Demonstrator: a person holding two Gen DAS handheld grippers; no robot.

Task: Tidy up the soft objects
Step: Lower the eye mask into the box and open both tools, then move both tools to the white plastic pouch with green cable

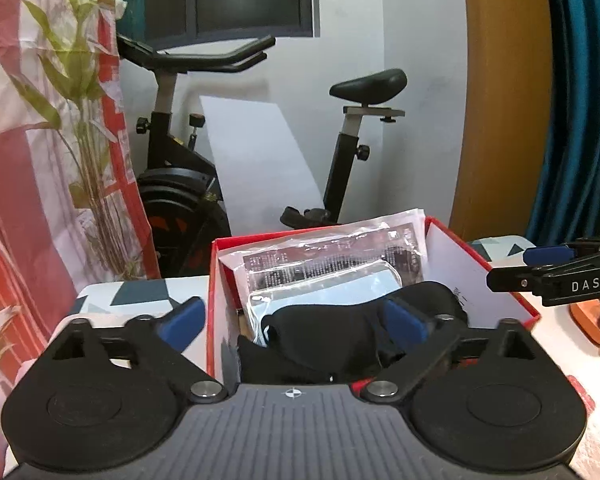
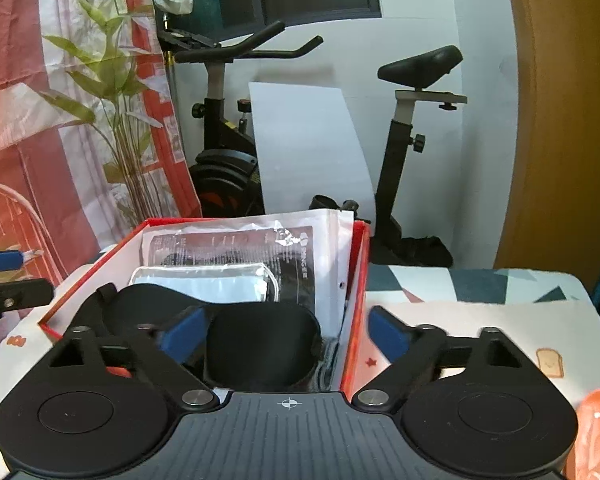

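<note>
Ribbed grey plastic housing fills the foreground of both wrist views, flanked by round black discs and angled black linkage arms ending in blue rubber pads.

Left gripper (image 1: 294, 318): jaws spread wide, released, nothing pressed between the pads; one pad sits outside the box's left wall, the other over the black cloth. Tilted downward toward the box.

Right gripper (image 2: 286, 332): jaws likewise spread and released, nothing grasped; the left pad over the box contents, the right pad outside the red wall, above the table. Its black finger with white lettering also enters the left view from the right edge.

Black eye mask (image 2: 260, 344): soft matte fabric, rounded lobes with a strap, lying loose in the near end of the box, not held by either gripper.

Red box (image 1: 516, 300): cardboard, rectangular, open-topped, red outside and white inside. Behind the mask it holds a clear glossy pouch (image 2: 204, 282) with pale contents, and a larger crinkled plastic bag (image 2: 300, 240) with dark printed text leaning against the far wall.

Table (image 2: 480, 292): covered in white cloth with dark teal and grey triangles and small cartoon prints.

Room: black exercise bike (image 1: 180, 184) with saddle and handlebars against a white wall, a white board leaning on it; green leafy plant (image 1: 80, 92) at left; red and white fabric; dark window; yellow-brown panel and teal curtain at right.
</note>
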